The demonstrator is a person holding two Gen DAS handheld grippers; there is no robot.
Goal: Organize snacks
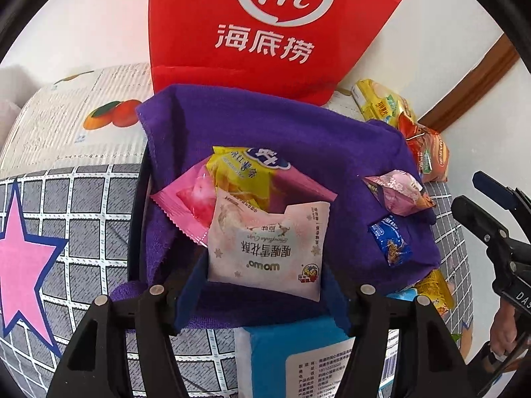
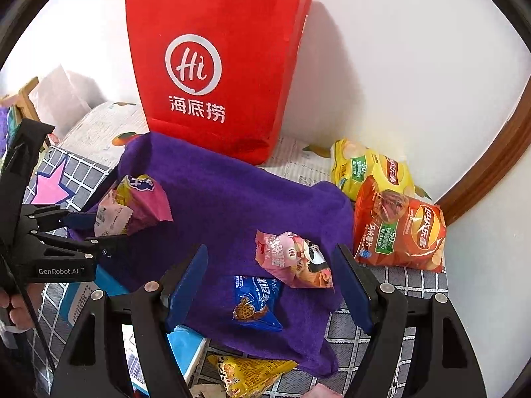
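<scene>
A purple towel (image 1: 282, 126) (image 2: 232, 192) lies over a basket. My left gripper (image 1: 264, 285) has its jaws on both sides of a pale pink snowflake-pastry packet (image 1: 265, 248), which rests on a yellow packet (image 1: 245, 169) and a pink packet (image 1: 189, 205). From the right wrist view the left gripper (image 2: 96, 232) is closed on that pale packet (image 2: 111, 220). My right gripper (image 2: 268, 288) is open, above a blue packet (image 2: 255, 301) and a pink panda packet (image 2: 295, 262) on the towel.
A red paper bag (image 2: 215, 66) stands against the wall behind the towel. Yellow (image 2: 368, 169) and orange (image 2: 401, 232) Lay's bags lie at the right. A blue box (image 1: 298, 358) and a yellow packet (image 2: 245, 374) lie at the front on the checked cloth.
</scene>
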